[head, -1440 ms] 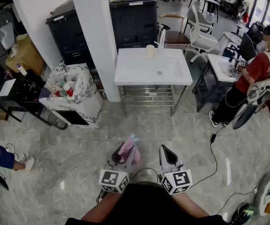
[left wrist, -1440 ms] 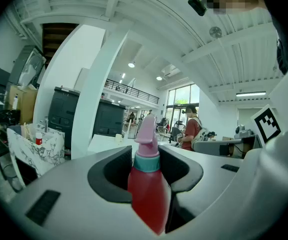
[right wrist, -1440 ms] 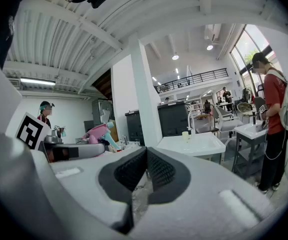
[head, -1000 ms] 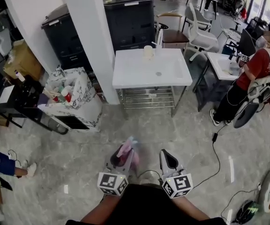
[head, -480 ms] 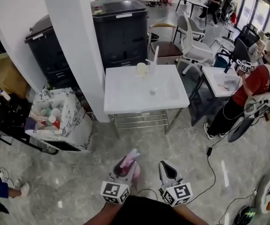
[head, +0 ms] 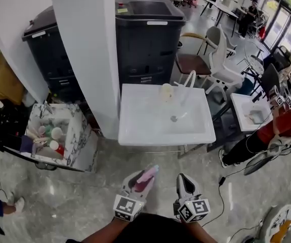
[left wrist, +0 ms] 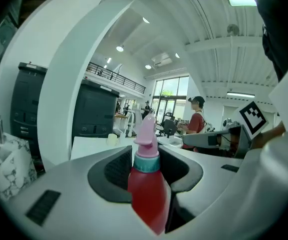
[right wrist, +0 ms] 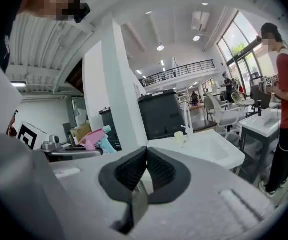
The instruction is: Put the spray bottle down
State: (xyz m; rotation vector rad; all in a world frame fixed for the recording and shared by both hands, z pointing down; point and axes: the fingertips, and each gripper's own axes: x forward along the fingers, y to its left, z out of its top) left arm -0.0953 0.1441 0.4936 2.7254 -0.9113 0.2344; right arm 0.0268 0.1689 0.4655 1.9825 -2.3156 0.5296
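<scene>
My left gripper (head: 139, 180) is shut on a red spray bottle (head: 147, 177) with a pink spray head and a teal collar. The bottle (left wrist: 147, 186) stands upright between the dark pads in the left gripper view. Beside it my right gripper (head: 183, 179) is shut with nothing in it; its pads (right wrist: 156, 170) meet in the right gripper view, where the bottle's pink head (right wrist: 93, 138) shows at the left. Both grippers hang over the floor, just in front of a white sink table (head: 135, 121).
On the sink table stand a pale cup (head: 166, 91) and a white faucet (head: 188, 80). A white pillar (head: 84, 44) and dark cabinets (head: 148, 29) rise behind it. A marbled box (head: 74, 138) with several items sits at the left; a person in red (head: 282, 128), chairs (head: 221, 59) and a floor cable (head: 221, 184) are at the right.
Both grippers have been carried forward across the floor, and the sink table now lies much closer. The bottle stays in the left gripper; the right gripper stays shut.
</scene>
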